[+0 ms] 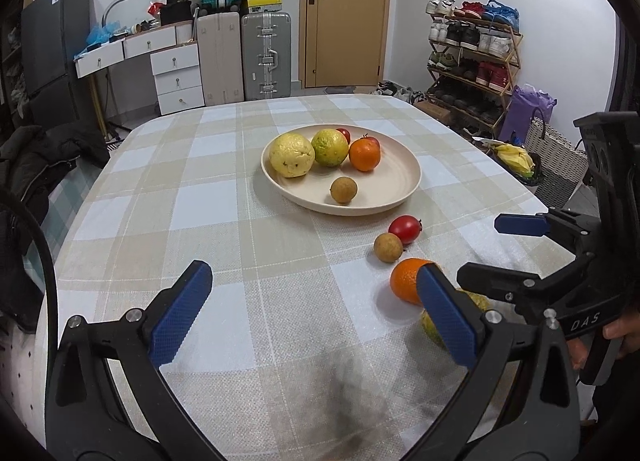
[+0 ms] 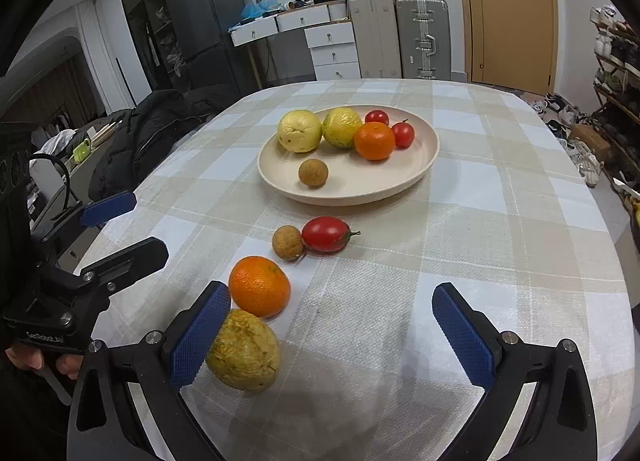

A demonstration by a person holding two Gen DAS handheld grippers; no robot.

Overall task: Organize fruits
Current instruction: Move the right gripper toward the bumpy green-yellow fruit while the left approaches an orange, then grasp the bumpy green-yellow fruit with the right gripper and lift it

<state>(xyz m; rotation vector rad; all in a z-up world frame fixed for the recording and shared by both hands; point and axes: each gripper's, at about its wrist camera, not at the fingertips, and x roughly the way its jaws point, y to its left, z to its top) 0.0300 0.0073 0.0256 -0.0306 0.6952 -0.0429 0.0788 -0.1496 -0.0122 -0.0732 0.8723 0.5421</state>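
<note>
Hovering low over the checked tablecloth (image 2: pixel 500 197), the right gripper (image 2: pixel 332 335) has its blue pads spread wide and grips nothing; in the right wrist view its left pad sits just beside a wrinkled yellow-green fruit (image 2: pixel 243 351) at the lower left of the frame, whether touching I cannot tell. The left gripper (image 1: pixel 316 313) is likewise spread and empty, its pads at the bottom of the left wrist view.

Working outward in the right wrist view, a loose orange (image 2: pixel 260 285) lies just above the wrinkled fruit, touching or nearly so. Further up, near centre frame, a small brown longan (image 2: pixel 287 243) rests against a red tomato (image 2: pixel 326 234). Beyond them, in the upper middle, the cream plate (image 2: pixel 412 177) already carries two large pale guavas, an orange, two small tomatoes and one longan.

Four fruits appear left to gather, and the wrinkled one looks the likeliest next pick. To do it well, I would shift the right gripper leftward until the fruit sits midway between the pads, not at one pad's edge, then come down and close gently across its widest part. The orange crowds it closely, so the far pad needs a clear slot or the orange may roll. On the plate, the open near side offers room.
</note>
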